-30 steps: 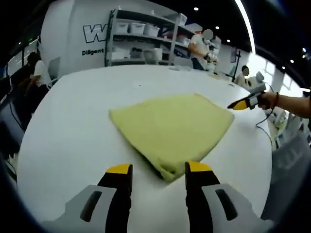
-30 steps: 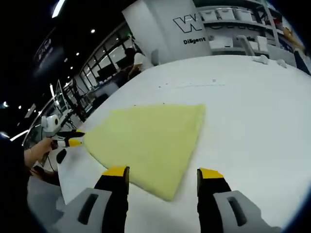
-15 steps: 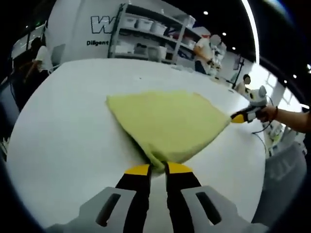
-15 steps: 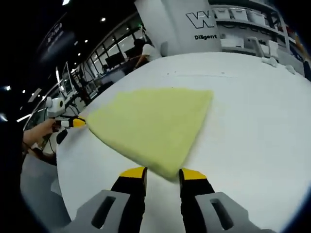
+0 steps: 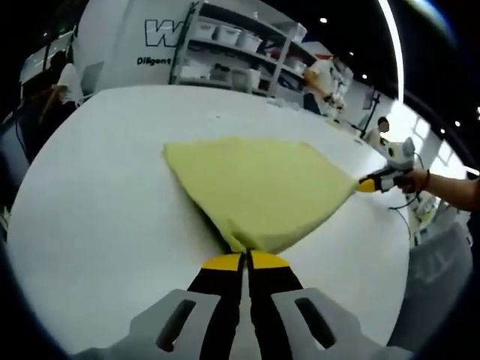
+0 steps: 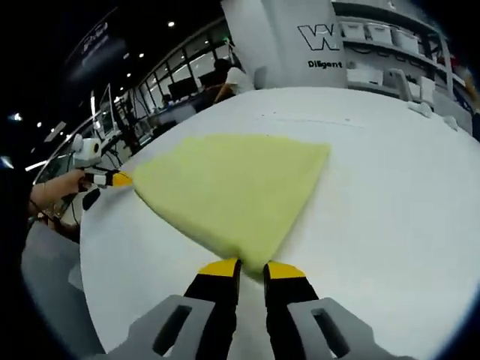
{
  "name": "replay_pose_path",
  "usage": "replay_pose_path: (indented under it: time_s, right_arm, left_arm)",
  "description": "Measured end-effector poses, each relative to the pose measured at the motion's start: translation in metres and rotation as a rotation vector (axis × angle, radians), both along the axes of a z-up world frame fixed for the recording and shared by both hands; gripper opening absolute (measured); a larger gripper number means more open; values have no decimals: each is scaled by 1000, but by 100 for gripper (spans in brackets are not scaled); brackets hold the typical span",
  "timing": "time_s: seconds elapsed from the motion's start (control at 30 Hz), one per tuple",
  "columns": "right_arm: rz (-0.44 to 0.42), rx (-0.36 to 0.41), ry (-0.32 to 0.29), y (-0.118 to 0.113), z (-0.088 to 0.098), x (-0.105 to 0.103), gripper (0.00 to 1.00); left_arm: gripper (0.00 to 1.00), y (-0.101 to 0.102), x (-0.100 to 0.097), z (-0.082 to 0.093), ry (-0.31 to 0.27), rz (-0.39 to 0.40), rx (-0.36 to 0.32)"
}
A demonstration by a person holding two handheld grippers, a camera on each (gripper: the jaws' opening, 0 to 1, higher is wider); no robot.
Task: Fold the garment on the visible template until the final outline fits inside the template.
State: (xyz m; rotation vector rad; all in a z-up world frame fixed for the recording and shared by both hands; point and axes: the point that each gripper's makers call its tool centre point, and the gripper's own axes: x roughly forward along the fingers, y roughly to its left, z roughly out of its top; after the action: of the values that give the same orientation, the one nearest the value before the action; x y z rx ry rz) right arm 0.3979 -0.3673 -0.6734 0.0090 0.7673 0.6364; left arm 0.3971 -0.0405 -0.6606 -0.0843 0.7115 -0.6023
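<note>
A folded yellow garment (image 5: 259, 191) lies flat on a white round tabletop (image 5: 105, 187), forming a roughly triangular shape. In the left gripper view, the left gripper (image 5: 245, 261) has its yellow-tipped jaws closed on the garment's nearest corner. At the far right corner, the right gripper (image 5: 365, 182) meets the cloth, held by a hand (image 5: 412, 178). In the right gripper view, the right gripper's jaws pinch the near corner of the garment, almost closed. Shelving with bins (image 5: 240, 49) stands behind.

Yellow garment (image 5: 259, 191) lies on white table (image 5: 97, 195).
</note>
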Motion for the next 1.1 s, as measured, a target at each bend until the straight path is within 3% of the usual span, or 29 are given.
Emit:
replay_pose_path:
  time_s: [0.13,0.43,0.67,0.83,0.97,1.1]
  right_arm:
    - [15,-4,-5,1,1,0,0]
    - [59,-36,-7,-1,4,0,0]
    - [59,-43,1,-4,8,0,0]
    - [67,-53,13,-3,9,-5,0]
    - [60,-54,22,-6,8,-8,0]
    - [67,-55,19,-4,9,-10,0]
  left_arm:
    - [0,0,0,2,1,-6,-10]
    - [0,2,-6,7,-13,-94,-3]
    - [0,10,-9,10,-36,-212,79]
    - [0,15,-9,15,-74,-340,190]
    - [0,18,-7,11,-99,-428,330]
    - [0,11,-10,6,-88,-436,321]
